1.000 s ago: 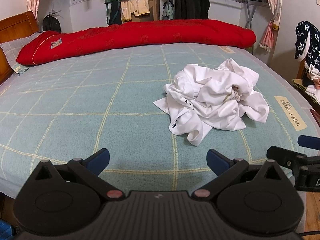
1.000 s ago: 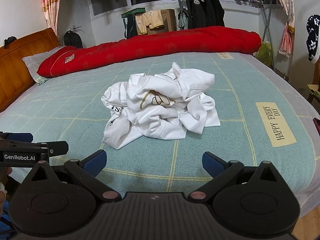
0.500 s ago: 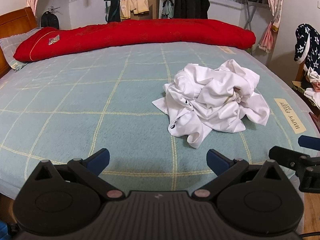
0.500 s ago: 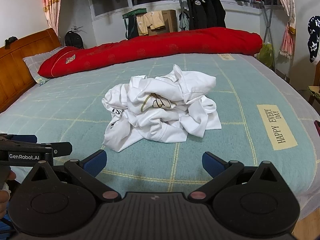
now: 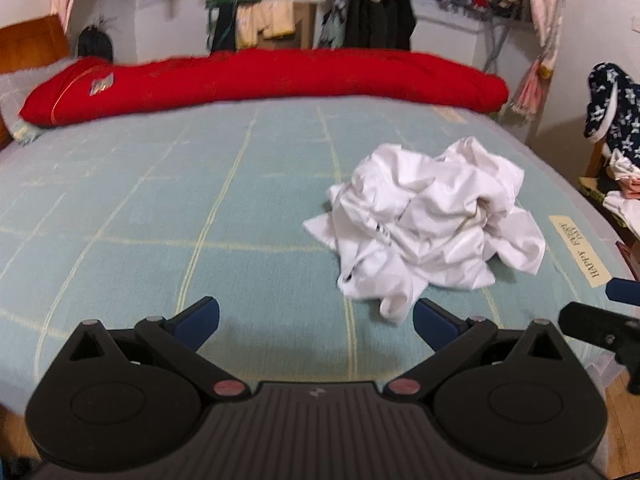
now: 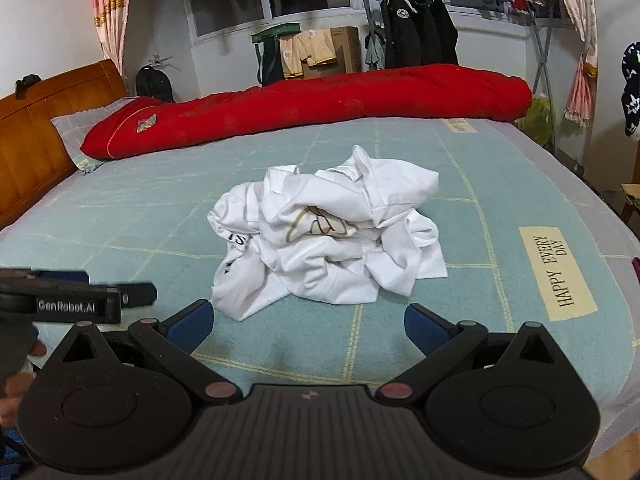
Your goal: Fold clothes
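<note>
A crumpled white garment [image 5: 428, 224] [image 6: 328, 236] with a gold print lies in a heap on the light green checked bed cover [image 5: 200, 208] [image 6: 400, 320]. My left gripper [image 5: 316, 322] is open over the bed's near edge, with the heap ahead and to its right; a loose white corner ends close to its right blue fingertip. My right gripper [image 6: 307, 326] is open too, and the heap sits straight ahead, just beyond its fingertips. Neither gripper touches the cloth. Each gripper shows at the edge of the other's view.
A long red rolled quilt [image 5: 256, 80] [image 6: 312, 108] lies along the far side of the bed. A wooden headboard [image 6: 36, 140] and pillow are at the left. Hanging clothes on a rack [image 6: 416, 36] stand behind. A chair with clothes [image 5: 616, 152] is at the right.
Both grippers have moved forward toward the white heap, which now looks larger and nearer. The left view has swung slightly right. Both stay open.
</note>
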